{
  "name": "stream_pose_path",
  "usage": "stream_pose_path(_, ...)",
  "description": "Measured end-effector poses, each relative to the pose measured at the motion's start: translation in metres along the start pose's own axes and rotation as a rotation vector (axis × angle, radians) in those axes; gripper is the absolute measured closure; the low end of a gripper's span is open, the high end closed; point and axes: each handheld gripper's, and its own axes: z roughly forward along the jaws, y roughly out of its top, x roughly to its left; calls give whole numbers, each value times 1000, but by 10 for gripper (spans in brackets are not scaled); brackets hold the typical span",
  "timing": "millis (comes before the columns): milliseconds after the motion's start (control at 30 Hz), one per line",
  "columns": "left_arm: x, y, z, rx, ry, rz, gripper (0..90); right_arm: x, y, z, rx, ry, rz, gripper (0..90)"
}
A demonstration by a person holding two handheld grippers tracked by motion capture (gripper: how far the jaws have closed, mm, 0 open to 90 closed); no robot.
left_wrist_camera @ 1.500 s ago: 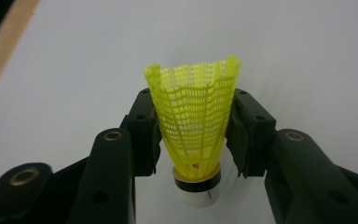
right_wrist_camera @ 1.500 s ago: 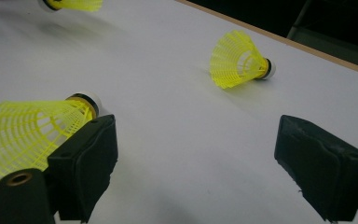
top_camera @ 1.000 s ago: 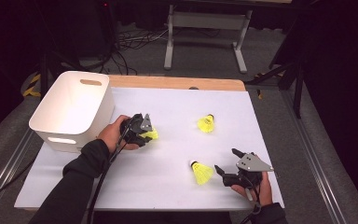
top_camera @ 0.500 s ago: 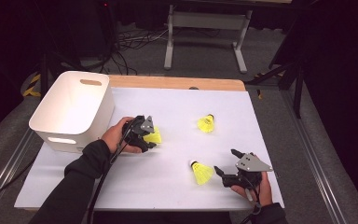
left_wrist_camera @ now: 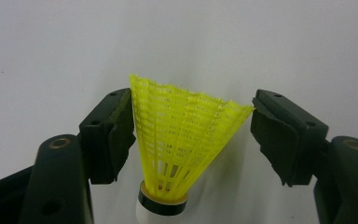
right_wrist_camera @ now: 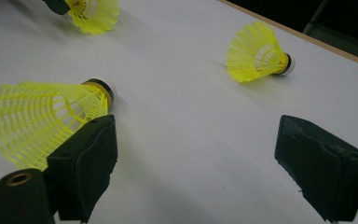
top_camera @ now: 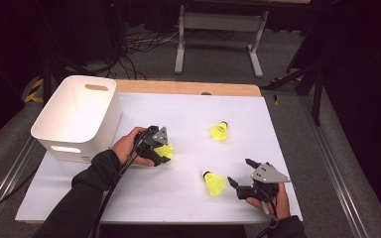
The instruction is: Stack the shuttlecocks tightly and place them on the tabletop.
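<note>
A white bin [top_camera: 77,119] stands at the white table's [top_camera: 188,193] left edge.

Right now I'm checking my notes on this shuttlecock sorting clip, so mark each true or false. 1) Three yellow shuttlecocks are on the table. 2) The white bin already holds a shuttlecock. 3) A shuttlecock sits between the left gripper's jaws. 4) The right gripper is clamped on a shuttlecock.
1) True: one at the left gripper, a near shuttlecock and a far shuttlecock.
2) False: the white bin looks empty.
3) True: its skirt stands between the jaws, which have just been opening.
4) False: the right gripper is open beside the near shuttlecock.
</note>
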Motion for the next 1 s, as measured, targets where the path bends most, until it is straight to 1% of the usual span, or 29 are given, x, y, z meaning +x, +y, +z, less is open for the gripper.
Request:
stream_pose_path(33, 0, 0, -1, -3, -6, 0, 305, 0, 0, 0, 0, 0, 0, 139)
stream_pose_path(133, -1, 0, -1, -1, 0, 6, 324, 0, 0, 0, 1, -2, -2, 139)
stream_pose_path(167, -2, -1, -1, 4, -8, 7, 324, 0, 0, 0, 1, -2, -2, 139)
stream_pose_path(200, -3, -1, -1, 17, -4, 20, 353, 0, 0, 0, 1, -3, -2, 139)
stream_pose_path(233, -2, -1, 0, 18, 6, 28, 380, 0, 0, 0, 2, -3, 0, 139)
stream_pose_path(267, -2, -1, 0, 18, 6, 28, 417, 0, 0, 0, 2, -3, 0, 139)
stream_pose_path(300, -2, -1, 0, 22, 13, 38, 417, 0, 0, 0, 2, -3, 1, 139)
stream_pose_path(333, -3, 0, 0, 34, 26, 65, 455, 1, 0, 1, 4, -1, 2, 139)
stream_pose_path(367, -3, 1, 0, 48, 31, 86, 469, 1, 0, 1, 5, -2, -3, 139)
stream_pose_path(433, -2, 4, -1, 76, 58, 117, 483, 1, 0, 1, 4, -2, -2, 140)
stream_pose_path(467, -1, 4, -2, 84, 70, 124, 483, 1, 0, 1, 4, -2, 1, 139)
stream_pose_path(567, 3, 5, -3, 83, 76, 124, 497, 1, 1, 1, 5, 0, 3, 139)
stream_pose_path(633, 7, 5, -5, 84, 90, 134, 502, 2, 1, 2, 6, 2, -2, 140)
stream_pose_path(667, 9, 4, -6, 83, 109, 151, 504, 2, 1, 2, 5, 2, -2, 140)
stream_pose_path(700, 11, 4, -7, 79, 105, 158, 505, 2, 1, 2, 5, 2, 0, 140)
stream_pose_path(733, 11, 4, -7, 79, 105, 158, 505, 1, 1, 2, 5, 3, 3, 139)
stream_pose_path(767, 11, 3, -7, 85, 124, 162, 508, 1, 1, 3, 5, 5, 4, 140)
stream_pose_path(800, 13, 2, -6, 87, 125, 169, 510, 1, 1, 3, 4, 6, 4, 140)
stream_pose_path(833, 15, -1, -6, 72, 94, 153, 506, 2, 1, 3, 4, 7, 3, 140)
stream_pose_path(867, 15, -1, -5, 79, 85, 148, 492, 2, 1, 3, 6, 8, 2, 140)
stream_pose_path(900, 15, -1, -5, 79, 85, 148, 482, 2, 1, 3, 6, 8, 2, 140)
stream_pose_path(933, 14, -2, -2, 76, 68, 128, 465, 2, 1, 4, 8, 11, 0, 140)
stream_pose_path(1000, 14, -2, -1, 73, 70, 122, 430, 2, 1, 4, 9, 10, -1, 139)
